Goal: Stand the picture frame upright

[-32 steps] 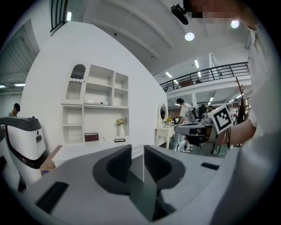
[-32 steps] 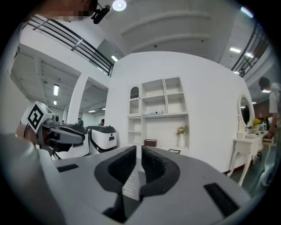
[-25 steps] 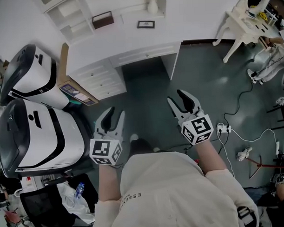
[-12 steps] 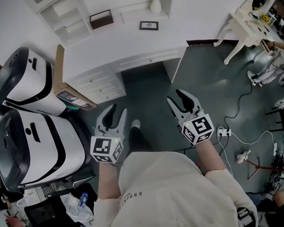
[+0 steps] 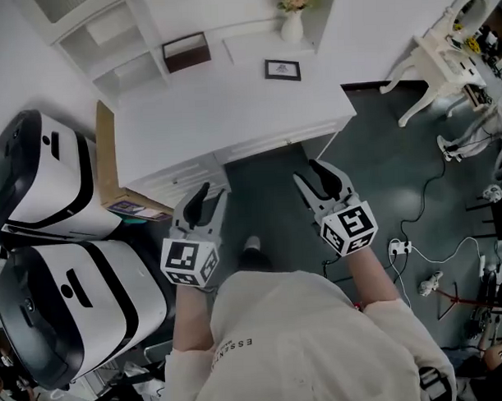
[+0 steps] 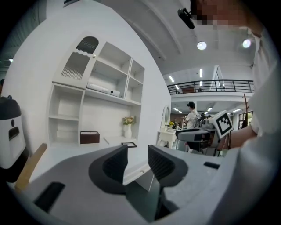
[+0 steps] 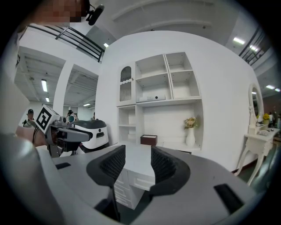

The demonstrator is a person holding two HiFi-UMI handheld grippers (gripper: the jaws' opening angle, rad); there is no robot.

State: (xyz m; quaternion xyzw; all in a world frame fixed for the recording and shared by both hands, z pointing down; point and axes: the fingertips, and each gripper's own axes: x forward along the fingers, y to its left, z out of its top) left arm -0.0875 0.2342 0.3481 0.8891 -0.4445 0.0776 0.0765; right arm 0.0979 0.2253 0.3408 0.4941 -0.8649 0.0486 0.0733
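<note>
**Frame flat on the far side of the bench, both grippers short of it**

The picture frame (image 5: 282,69) lies flat, face up, on the white bench (image 5: 199,123). It sits toward the back edge and right of the middle, near the white vase (image 5: 292,25). Its long axis runs roughly across the bench, left to right as the person faces it.

Both grippers hang over the dark floor on the near side of the bench, well apart from the frame. The frame lies ahead of the right gripper (image 5: 314,175) and slightly to its left. From the left gripper (image 5: 208,199) it lies ahead and further off to the right, so the right hand looks the nearer one.

The fingers of each gripper stand moderately parted and hold nothing. In the left gripper view only the bench edge and floor show between the fingers (image 6: 117,161), and the right gripper view shows the same.

As for containers, the vase holds a small bunch of flowers. A dark brown box (image 5: 187,51) stands at the back left, and its contents cannot be made out.
</note>
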